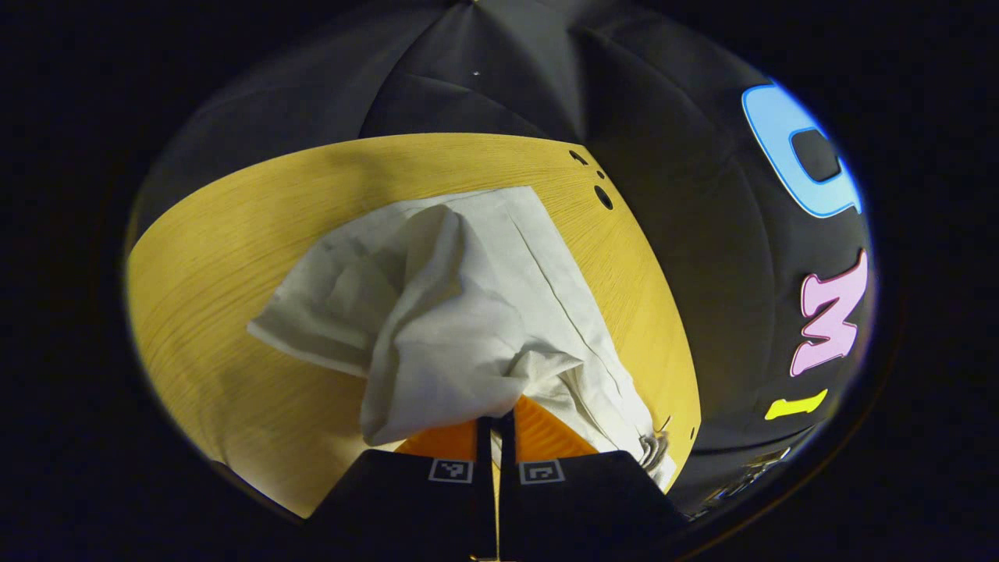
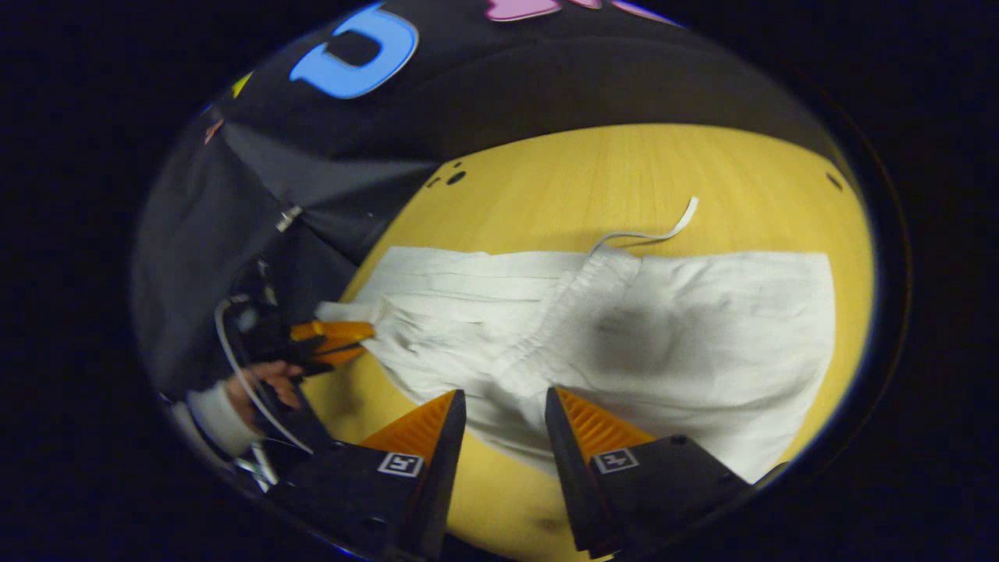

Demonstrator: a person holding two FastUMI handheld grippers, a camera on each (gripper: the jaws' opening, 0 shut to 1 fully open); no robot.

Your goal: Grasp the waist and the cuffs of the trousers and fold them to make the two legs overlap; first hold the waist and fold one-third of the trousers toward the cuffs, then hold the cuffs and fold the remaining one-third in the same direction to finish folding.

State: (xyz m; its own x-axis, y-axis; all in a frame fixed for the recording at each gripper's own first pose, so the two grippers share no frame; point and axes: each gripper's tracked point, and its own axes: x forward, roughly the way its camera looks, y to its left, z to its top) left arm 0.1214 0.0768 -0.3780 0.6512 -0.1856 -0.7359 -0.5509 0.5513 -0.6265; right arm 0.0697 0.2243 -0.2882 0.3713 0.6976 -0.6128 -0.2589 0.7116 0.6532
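While the trousers (image 2: 624,336) lie across the surface (image 2: 624,172), the left gripper (image 1: 495,425) has its jaws clamped on a lifted bunch of cloth at one end. Near the trousers' edge, the right gripper (image 2: 503,406) hovers with jaws apart.

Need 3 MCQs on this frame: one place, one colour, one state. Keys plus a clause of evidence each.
1. Where does the drawstring lie?
A. on the table beyond the waistband
B. inside a trouser leg
C. over the table's edge

2. What colour are the trousers?
A. blue
B. white
C. black

3. How are the two hand-held grippers?
A. both open
B. both shut on cloth
C. left shut on the trousers, right open

Key:
1 A, the drawstring curls over bare table just past the waistband.
2 B, the cloth is white in both views.
3 C, the left hand-held gripper has its fingers together with cloth bunched between them; the right hand-held gripper has its fingers apart with nothing between them.
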